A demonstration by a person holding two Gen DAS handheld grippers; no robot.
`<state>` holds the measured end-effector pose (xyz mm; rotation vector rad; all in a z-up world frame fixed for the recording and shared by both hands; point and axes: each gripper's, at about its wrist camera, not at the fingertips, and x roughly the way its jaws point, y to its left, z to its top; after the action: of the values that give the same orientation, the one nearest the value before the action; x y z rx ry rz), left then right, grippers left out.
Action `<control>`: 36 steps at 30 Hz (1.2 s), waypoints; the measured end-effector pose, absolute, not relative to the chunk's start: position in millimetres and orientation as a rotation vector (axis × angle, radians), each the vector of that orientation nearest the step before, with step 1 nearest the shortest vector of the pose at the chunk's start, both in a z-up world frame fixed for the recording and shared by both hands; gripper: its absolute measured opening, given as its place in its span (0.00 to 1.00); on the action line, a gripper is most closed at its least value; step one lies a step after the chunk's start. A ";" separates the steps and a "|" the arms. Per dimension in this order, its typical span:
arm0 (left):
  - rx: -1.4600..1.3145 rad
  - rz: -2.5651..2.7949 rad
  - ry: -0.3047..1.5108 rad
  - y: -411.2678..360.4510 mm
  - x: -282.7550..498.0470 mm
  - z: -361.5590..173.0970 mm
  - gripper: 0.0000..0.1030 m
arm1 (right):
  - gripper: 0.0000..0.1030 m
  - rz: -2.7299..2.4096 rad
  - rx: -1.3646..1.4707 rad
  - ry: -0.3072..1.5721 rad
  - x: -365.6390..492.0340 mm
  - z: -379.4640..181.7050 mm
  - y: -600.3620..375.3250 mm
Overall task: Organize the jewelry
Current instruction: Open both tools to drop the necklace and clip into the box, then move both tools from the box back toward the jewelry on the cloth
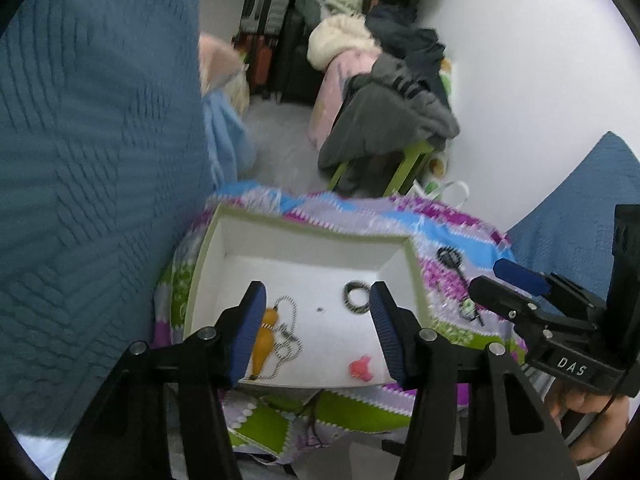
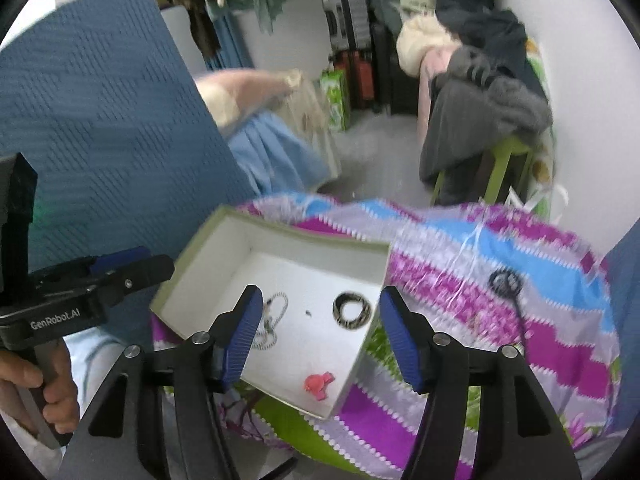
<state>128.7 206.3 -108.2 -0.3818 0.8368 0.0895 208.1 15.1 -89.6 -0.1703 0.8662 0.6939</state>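
Note:
A white open box with a green rim (image 1: 208,248) (image 2: 200,236) sits on a patterned cloth. Inside lie a silver chain with an orange pendant (image 1: 264,340), a dark patterned ring (image 1: 356,298) (image 2: 351,310) and a small pink piece (image 1: 362,368) (image 2: 318,386). A black necklace with a round pendant (image 1: 450,258) (image 2: 505,282) and a small trinket (image 1: 468,310) lie on the cloth right of the box. My left gripper (image 1: 318,328) is open and empty over the box's near side. My right gripper (image 2: 320,332) is open and empty over the box's near right corner; it also shows in the left wrist view (image 1: 516,284).
The purple, blue and green patterned cloth (image 2: 480,248) covers the surface. Blue textured cushions (image 1: 80,160) stand at left and right. Beyond are a green stool under heaped clothes (image 1: 392,120) and suitcases (image 1: 264,32) on a grey floor.

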 end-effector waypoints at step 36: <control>-0.286 0.041 0.662 55.4 135.2 -61.0 0.99 | 0.82 0.522 -0.132 0.698 199.7 -74.2 -168.6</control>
<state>135.2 55.4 -61.0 -0.2865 0.6620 0.0409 199.7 -168.6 -74.2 -0.1316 0.6983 0.5222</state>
